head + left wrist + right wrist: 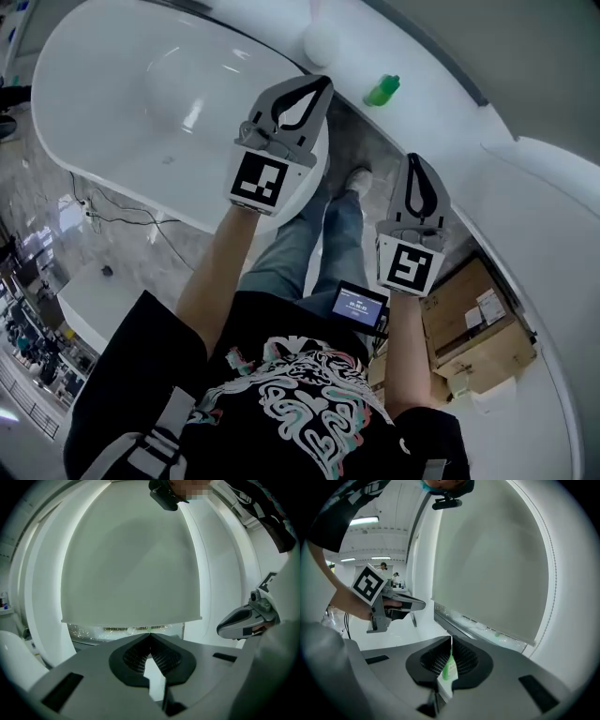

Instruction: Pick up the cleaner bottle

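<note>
Out on the white curved tub ledge [441, 103], close to its inner edge: small green plastic cleaner bottle [382, 90], untouched, well apart from both tools. Cannot tell from above whether upright or lying down.

Left grey two-jaw gripper [317, 86]: jaws pressed together at the tips, nothing between them; hangs over the rim of the glossy white oval bathtub [112, 112], near the bottle but off to its left. Right grey two-jaw gripper [413, 161]: jaws closed too, empty; lines up on the bottle, which shows as a green sliver [450, 668] through the slot behind the tips, far beyond them.

Likely trouble from here:
- Arriving with jaws shut. Would shove the bottle instead of straddling it, so needs opening before contact.
- Smooth, sloped ledge. Any nudge probably sends a light bottle sliding or rolling off the inner edge to the floor.
- Both tools converging on one small target. Could collide, or pinch only the cap and lose it on the lift.
</note>
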A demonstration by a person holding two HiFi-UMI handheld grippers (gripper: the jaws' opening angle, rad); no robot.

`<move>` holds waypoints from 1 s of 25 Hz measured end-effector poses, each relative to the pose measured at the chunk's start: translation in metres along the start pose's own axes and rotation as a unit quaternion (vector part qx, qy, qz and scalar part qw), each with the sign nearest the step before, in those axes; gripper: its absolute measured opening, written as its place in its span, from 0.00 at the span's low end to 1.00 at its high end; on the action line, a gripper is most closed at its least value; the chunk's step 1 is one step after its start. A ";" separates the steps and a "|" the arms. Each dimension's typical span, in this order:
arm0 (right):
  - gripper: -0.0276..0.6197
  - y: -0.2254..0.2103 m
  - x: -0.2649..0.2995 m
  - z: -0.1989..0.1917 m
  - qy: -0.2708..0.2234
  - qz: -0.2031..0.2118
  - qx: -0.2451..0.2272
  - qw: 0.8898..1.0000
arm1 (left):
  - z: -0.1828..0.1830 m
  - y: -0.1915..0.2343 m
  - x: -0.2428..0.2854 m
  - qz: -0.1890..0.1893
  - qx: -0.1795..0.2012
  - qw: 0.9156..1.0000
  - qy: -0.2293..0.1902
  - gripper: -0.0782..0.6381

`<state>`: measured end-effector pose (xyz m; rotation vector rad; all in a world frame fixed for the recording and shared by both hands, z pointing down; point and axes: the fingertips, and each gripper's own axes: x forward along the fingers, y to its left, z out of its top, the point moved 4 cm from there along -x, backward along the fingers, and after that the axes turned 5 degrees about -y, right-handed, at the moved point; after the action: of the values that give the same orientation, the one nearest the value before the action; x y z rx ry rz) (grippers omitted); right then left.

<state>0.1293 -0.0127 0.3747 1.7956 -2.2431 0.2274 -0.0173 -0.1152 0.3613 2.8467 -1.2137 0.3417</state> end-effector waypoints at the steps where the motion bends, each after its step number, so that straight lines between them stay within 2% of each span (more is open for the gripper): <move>1: 0.09 0.001 0.005 -0.009 0.008 -0.001 -0.006 1.000 | -0.007 0.001 0.004 -0.004 -0.001 1.000 0.001 0.13; 4: 0.09 0.005 0.020 -0.035 0.029 -0.008 -0.019 0.999 | -0.027 0.006 0.017 -0.013 -0.003 1.000 -0.013 0.13; 8: 0.09 0.011 0.031 -0.070 0.065 -0.014 -0.028 0.997 | -0.054 0.006 0.024 -0.027 -0.005 1.000 -0.003 0.13; 12: 0.09 0.020 0.041 -0.093 0.079 -0.023 -0.024 0.996 | -0.075 0.009 0.025 -0.035 -0.007 0.999 -0.002 0.13; 15: 0.09 0.025 0.045 -0.102 0.063 -0.028 0.002 0.998 | -0.091 0.009 0.025 -0.041 -0.006 0.999 0.006 0.13; 19: 0.09 0.028 0.056 -0.118 0.066 -0.027 -0.003 0.997 | -0.109 0.007 0.028 -0.046 -0.002 0.999 0.009 0.13; 22: 0.09 0.025 0.064 -0.122 0.050 -0.050 -0.004 0.997 | -0.121 0.007 0.033 -0.051 0.007 0.999 0.005 0.13; 25: 0.09 0.023 0.070 -0.126 0.034 -0.069 0.006 0.997 | -0.137 0.003 0.035 -0.057 0.010 0.998 0.018 0.13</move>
<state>0.1054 -0.0379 0.5165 1.9108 -2.0650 0.2724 -0.0222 -0.1268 0.5021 2.8974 -1.0423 0.3994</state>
